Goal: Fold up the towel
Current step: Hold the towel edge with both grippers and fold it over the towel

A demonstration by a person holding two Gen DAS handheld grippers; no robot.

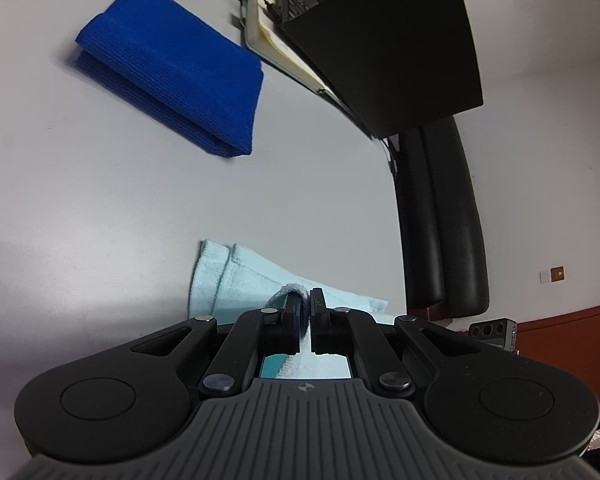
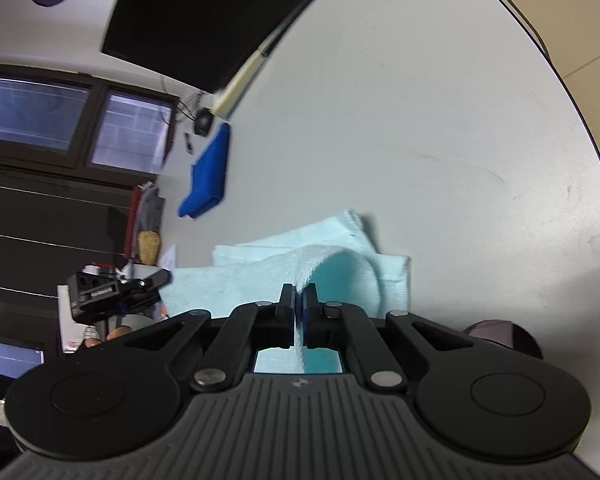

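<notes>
A light blue towel (image 1: 236,280) lies partly folded on the white table, close to its near edge. My left gripper (image 1: 306,300) is shut on one edge of it, the cloth bunched between the fingers. In the right wrist view the same light blue towel (image 2: 260,268) shows with a corner lifted and curled over. My right gripper (image 2: 299,294) is shut on that raised edge, a strip of cloth pinched between the pads. The left gripper's body (image 2: 112,292) shows at the left, beyond the towel.
A folded dark blue towel (image 1: 172,72) lies farther back on the table (image 1: 100,208), also visible as the dark blue towel (image 2: 208,176). A black laptop (image 1: 392,40) on a notebook stands behind it. A black chair (image 1: 440,220) is past the table edge.
</notes>
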